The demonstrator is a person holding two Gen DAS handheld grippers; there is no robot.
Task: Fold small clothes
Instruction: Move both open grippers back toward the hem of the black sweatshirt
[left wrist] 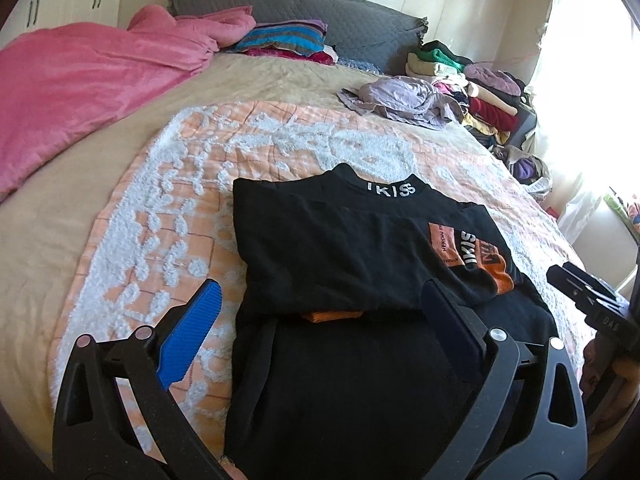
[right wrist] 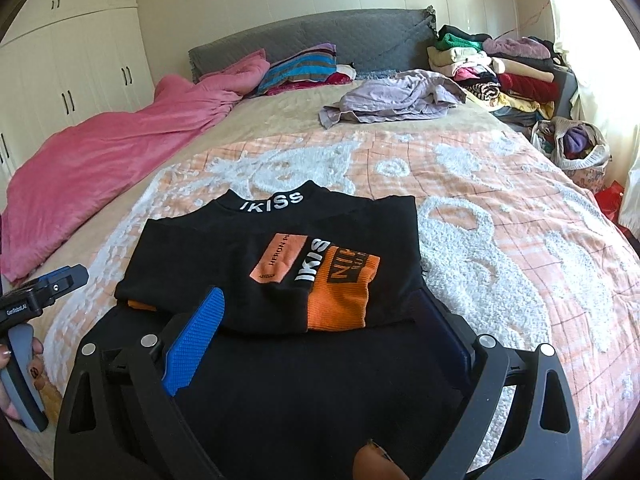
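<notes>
A: how far along? The black top [right wrist: 276, 264] is seen just ahead of both grippers, sleeves tucked in.

B: bottom half isn't folded up yet. Left gripper [left wrist: 320, 316] and right gripper [right wrist: 324, 320] are spread wide, nothing pinched.

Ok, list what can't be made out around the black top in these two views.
- Black top: near hem cut off behind the left gripper; in the right wrist view, behind the right gripper.
- Orange patch: print partly folded under.
- Clothes pile: items too small to identify.
</notes>
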